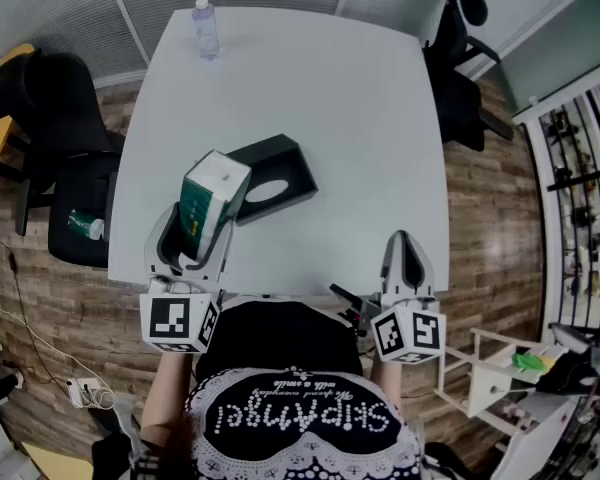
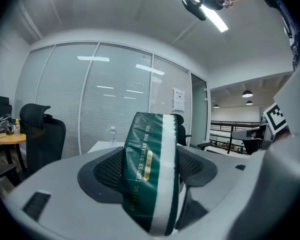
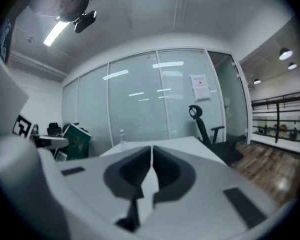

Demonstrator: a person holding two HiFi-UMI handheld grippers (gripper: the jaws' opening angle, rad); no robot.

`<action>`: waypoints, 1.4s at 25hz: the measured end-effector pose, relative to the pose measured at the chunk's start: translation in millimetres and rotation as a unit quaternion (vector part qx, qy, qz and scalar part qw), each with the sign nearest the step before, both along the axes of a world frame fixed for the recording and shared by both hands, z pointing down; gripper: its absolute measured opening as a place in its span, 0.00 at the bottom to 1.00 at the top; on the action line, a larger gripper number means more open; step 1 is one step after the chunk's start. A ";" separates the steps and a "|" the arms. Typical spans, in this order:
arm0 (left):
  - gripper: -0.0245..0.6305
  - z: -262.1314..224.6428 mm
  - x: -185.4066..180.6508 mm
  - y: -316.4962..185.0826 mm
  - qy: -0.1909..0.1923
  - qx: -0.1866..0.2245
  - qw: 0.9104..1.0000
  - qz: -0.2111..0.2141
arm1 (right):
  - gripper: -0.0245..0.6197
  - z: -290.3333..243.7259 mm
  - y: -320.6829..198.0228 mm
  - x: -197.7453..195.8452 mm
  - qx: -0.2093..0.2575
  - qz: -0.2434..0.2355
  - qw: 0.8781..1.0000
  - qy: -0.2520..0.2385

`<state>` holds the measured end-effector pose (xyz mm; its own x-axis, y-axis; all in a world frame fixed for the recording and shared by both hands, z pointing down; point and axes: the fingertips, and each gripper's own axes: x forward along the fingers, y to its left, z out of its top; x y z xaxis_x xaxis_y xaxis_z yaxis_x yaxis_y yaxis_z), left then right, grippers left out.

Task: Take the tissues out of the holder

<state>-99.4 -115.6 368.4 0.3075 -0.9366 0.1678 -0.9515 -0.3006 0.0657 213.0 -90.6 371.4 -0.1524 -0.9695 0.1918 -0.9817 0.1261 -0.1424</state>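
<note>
My left gripper is shut on a green and white tissue pack, lifted above the white table near its front left. In the left gripper view the tissue pack stands between the two jaws, pinched on both sides. The black tissue holder lies on the table just right of the pack, its oval slot facing up. My right gripper hovers at the table's front right edge, jaws shut with nothing between them. The right gripper view shows the pack far to the left.
A clear water bottle stands at the table's far left. Black office chairs sit left of the table, and another chair at the far right. A white shelf unit stands at lower right on the wood floor.
</note>
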 end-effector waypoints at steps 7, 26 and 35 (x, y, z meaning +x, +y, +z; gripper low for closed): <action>0.57 -8.6 -4.8 -5.8 0.007 0.005 1.000 0.004 | 0.09 -10.9 -5.4 -5.9 0.004 -0.002 1.000 0.005; 0.57 -11.9 -17.0 -12.4 0.025 0.007 1.000 -0.003 | 0.09 -15.2 -3.6 -4.4 0.001 0.013 1.000 0.019; 0.57 -12.2 -18.7 -13.9 0.028 0.006 1.000 -0.001 | 0.09 -15.1 -8.0 -11.7 -0.001 0.007 1.000 0.021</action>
